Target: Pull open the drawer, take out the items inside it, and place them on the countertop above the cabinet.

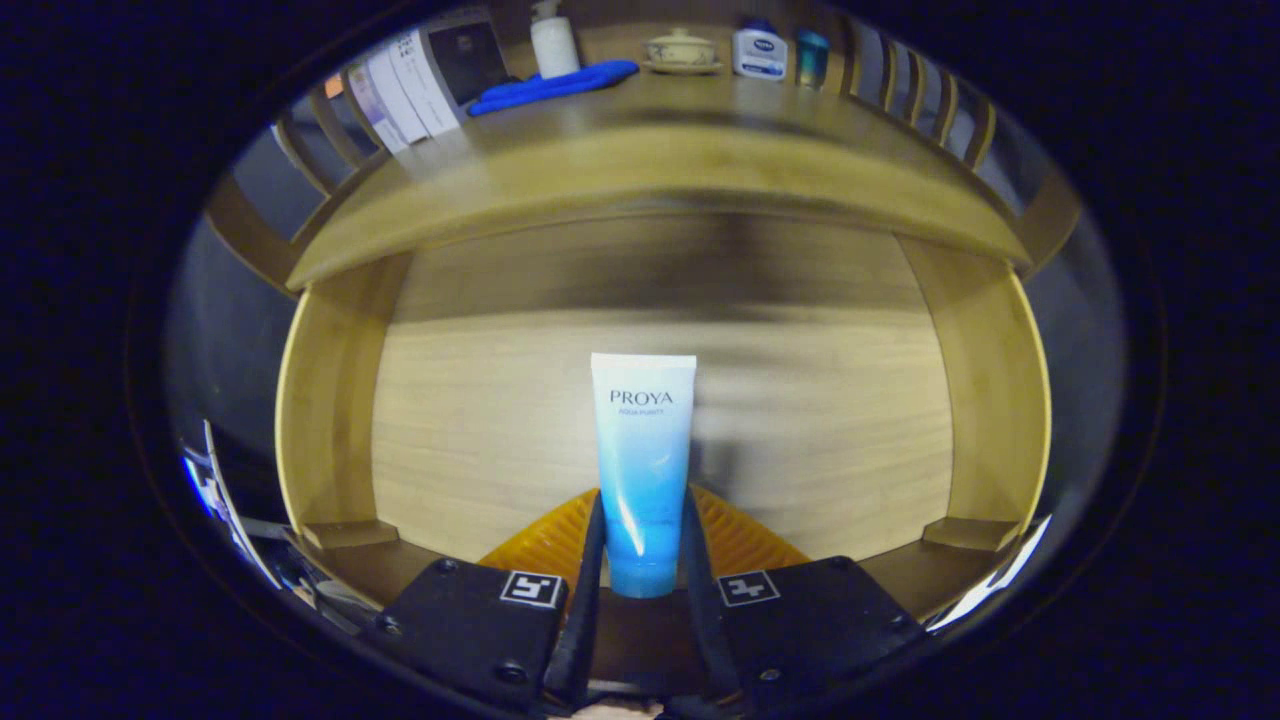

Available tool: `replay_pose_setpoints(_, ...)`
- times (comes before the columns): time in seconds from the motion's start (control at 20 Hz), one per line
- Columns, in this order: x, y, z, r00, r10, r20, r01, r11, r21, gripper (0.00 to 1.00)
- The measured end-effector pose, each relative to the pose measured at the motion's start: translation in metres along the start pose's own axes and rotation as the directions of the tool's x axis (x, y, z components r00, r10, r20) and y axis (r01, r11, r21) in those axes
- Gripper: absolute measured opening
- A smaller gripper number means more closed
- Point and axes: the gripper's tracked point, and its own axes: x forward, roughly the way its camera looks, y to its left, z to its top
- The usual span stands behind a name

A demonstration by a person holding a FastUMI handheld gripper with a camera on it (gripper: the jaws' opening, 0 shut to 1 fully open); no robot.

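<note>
We see dim, warm light, motion blur across the drawer (pixel 660 420) floor, fisheye bending at the edges, and the tube (pixel 641 470) sharp.

A white pump bottle (pixel 553 40), blue cloth (pixel 553 86), lidded cup (pixel 681 49) and two small bottles (pixel 759 52) stand beside leaning papers (pixel 405 85).

This looks like a home dressing or bathroom corner staged in a booth. A wooden cabinet's countertop (pixel 640 150) carries toiletries: toward its back, a white pump bottle (pixel 553 40), a small lidded ceramic cup (pixel 681 50), a white lotion bottle (pixel 759 52) and a teal jar (pixel 812 58). A blue cloth (pixel 555 85) lies nearer the countertop's front, and slatted wooden rails (pixel 925 100) flank it.
</note>
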Motion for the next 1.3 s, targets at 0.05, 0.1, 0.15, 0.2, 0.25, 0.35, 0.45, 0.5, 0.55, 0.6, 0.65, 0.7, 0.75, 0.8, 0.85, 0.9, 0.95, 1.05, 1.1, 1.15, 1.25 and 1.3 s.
replay_pose_setpoints(0.05,-0.01,0.0,0.003,1.0,0.003,0.015,-0.003,1.0,-0.004,0.43)
replay_pose_setpoints(0.1,-0.02,0.002,0.007,1.0,0.011,0.029,-0.01,1.0,-0.01,0.43)
replay_pose_setpoints(0.15,-0.029,0.004,0.01,0.999,0.019,0.043,-0.018,1.0,-0.014,0.43)
replay_pose_setpoints(0.2,-0.039,0.006,0.016,0.998,0.026,0.06,-0.025,1.0,-0.018,0.43)
replay_pose_setpoints(0.25,-0.047,0.009,0.022,0.997,0.032,0.076,-0.03,0.999,-0.027,0.43)
replay_pose_setpoints(0.35,-0.064,0.011,0.038,0.993,0.039,0.107,-0.036,0.999,-0.029,0.43)
replay_pose_setpoints(0.45,-0.073,0.012,0.058,0.991,0.031,0.128,-0.029,0.999,-0.023,0.43)
replay_pose_setpoints(0.5,-0.076,0.011,0.069,0.991,0.025,0.135,-0.023,1.0,-0.014,0.43)
replay_pose_setpoints(0.55,-0.077,0.012,0.08,0.99,0.018,0.138,-0.017,1.0,-0.007,0.43)
replay_pose_setpoints(0.6,-0.076,0.012,0.091,0.99,0.013,0.142,-0.013,1.0,-0.003,0.43)
replay_pose_setpoints(0.65,-0.075,0.013,0.101,0.99,0.005,0.143,-0.006,1.0,0.004,0.43)
replay_pose_setpoints(0.7,-0.074,0.014,0.11,0.99,0.005,0.141,-0.005,1.0,-0.001,0.43)
replay_pose_setpoints(0.75,-0.071,0.014,0.118,0.99,0.005,0.139,-0.004,1.0,-0.001,0.43)
replay_pose_setpoints(0.8,-0.067,0.015,0.128,0.991,0.0,0.137,-0.001,1.0,0.006,0.43)
replay_pose_setpoints(0.85,-0.062,0.016,0.136,0.992,-0.002,0.129,0.0,1.0,0.017,0.43)
replay_pose_setpoints(0.9,-0.058,0.017,0.145,0.992,0.002,0.124,-0.006,1.0,0.029,0.43)
replay_pose_setpoints(0.95,-0.054,0.02,0.154,0.992,0.016,0.123,-0.021,0.999,0.039,0.43)
replay_pose_setpoints(1.05,-0.045,0.015,0.171,0.992,-0.003,0.128,-0.004,0.999,0.05,0.43)
replay_pose_setpoints(1.1,-0.04,0.009,0.18,0.99,-0.029,0.135,0.023,0.999,0.047,0.43)
replay_pose_setpoints(1.15,-0.034,0.006,0.188,0.989,-0.047,0.142,0.042,0.998,0.038,0.43)
replay_pose_setpoints(1.25,-0.024,0.005,0.197,0.988,-0.049,0.144,0.04,0.997,0.062,0.43)
replay_pose_setpoints(1.3,-0.019,0.006,0.198,0.99,-0.039,0.135,0.03,0.997,0.073,0.43)
